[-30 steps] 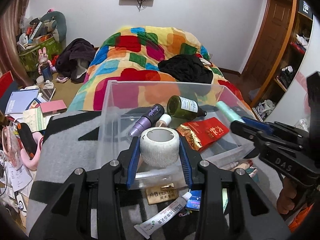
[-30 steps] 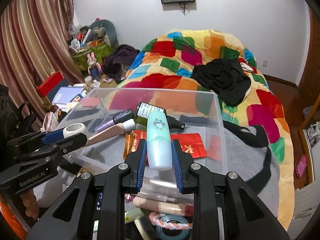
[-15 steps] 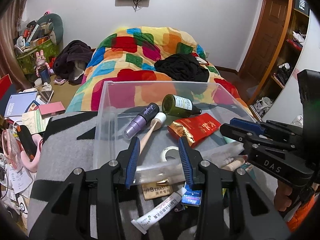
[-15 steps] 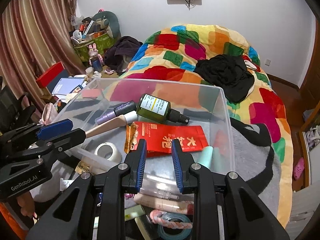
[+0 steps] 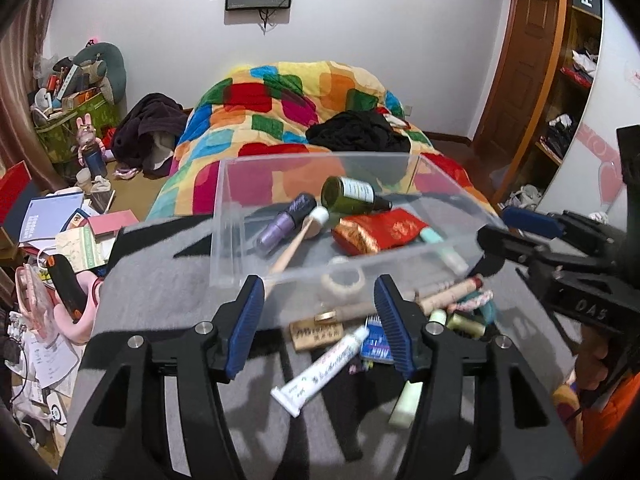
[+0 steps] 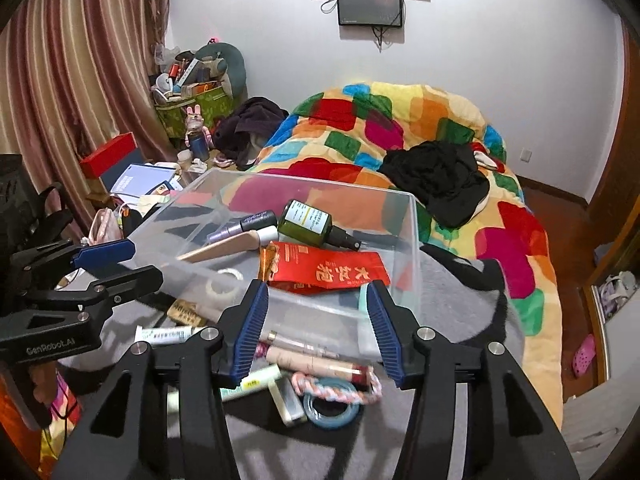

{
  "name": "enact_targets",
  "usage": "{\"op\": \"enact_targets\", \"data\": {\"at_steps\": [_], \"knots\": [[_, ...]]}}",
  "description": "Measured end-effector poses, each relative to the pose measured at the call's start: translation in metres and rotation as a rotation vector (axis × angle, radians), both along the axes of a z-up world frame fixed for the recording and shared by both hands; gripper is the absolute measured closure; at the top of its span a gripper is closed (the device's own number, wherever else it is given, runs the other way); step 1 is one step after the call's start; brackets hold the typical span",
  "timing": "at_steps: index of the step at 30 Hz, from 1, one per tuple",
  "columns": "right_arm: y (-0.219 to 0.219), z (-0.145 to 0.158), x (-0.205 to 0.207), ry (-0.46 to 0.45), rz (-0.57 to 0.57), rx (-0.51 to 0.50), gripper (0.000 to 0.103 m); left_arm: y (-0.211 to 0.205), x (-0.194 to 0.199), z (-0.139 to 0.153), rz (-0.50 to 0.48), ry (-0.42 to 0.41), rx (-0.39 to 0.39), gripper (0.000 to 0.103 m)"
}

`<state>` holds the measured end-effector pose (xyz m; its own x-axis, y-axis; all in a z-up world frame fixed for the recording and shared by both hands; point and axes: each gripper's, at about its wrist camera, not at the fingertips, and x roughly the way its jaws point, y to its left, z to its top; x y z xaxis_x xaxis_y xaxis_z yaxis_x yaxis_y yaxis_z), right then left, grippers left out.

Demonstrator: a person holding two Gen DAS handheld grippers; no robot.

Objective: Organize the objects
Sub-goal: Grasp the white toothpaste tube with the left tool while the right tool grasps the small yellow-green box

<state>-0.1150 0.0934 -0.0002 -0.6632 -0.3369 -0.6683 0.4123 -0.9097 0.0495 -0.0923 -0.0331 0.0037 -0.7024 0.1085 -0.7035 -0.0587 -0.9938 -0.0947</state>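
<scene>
A clear plastic box [image 5: 224, 216] stands on the grey blanket. Inside lie a green bottle [image 5: 348, 196], a purple tube [image 5: 284, 224], a red packet [image 5: 380, 232], a mint tube [image 5: 444, 250] and a white tape roll [image 5: 344, 280]. My left gripper [image 5: 318, 284] hovers before the box's near wall, its jaws opening with nothing between them. My right gripper [image 6: 316, 288] is beside it, jaws also opening and empty; it shows at the right of the left wrist view [image 5: 492, 224]. Loose items lie in front of the box: a white tube [image 5: 320, 368], a blue tape ring [image 6: 330, 406], a braided cord [image 6: 336, 386].
Behind the box is a bed with a patchwork quilt [image 5: 288, 112] and a black garment [image 5: 360, 132]. Books and clutter [image 5: 52, 216] fill the floor at left. Wooden shelves [image 5: 568, 80] stand at right. A hand in an orange sleeve [image 5: 596, 384] holds the right gripper.
The left gripper let go of the white tape roll and the right let go of the mint tube; both now lie in the box. Both grippers drew back and opened wider.
</scene>
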Motion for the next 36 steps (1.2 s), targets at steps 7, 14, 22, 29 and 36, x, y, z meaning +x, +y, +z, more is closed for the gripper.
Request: {"op": "enact_targets", "data": {"at_steps": [7, 14, 22, 29, 36], "knots": [[0.005, -0.018, 0.020, -0.031, 0.010, 0.036, 0.055, -0.010, 0.011, -0.034, -0.016, -0.114, 0.001, 0.046], [0.001, -0.046, 0.029, -0.111, 0.046, 0.054, 0.055, -0.014, 0.001, -0.060, -0.026, -0.200, 0.045, 0.046], [-0.006, -0.063, 0.028, -0.147, 0.060, 0.068, 0.072, -0.001, 0.000, -0.061, -0.076, -0.181, 0.046, 0.063], [-0.005, -0.058, 0.032, -0.130, 0.066, 0.059, 0.086, 0.005, 0.023, -0.059, -0.094, -0.162, 0.005, 0.080], [-0.004, -0.057, 0.040, -0.130, 0.099, 0.064, 0.087, 0.005, 0.055, -0.056, -0.104, -0.154, -0.019, 0.085]]}}
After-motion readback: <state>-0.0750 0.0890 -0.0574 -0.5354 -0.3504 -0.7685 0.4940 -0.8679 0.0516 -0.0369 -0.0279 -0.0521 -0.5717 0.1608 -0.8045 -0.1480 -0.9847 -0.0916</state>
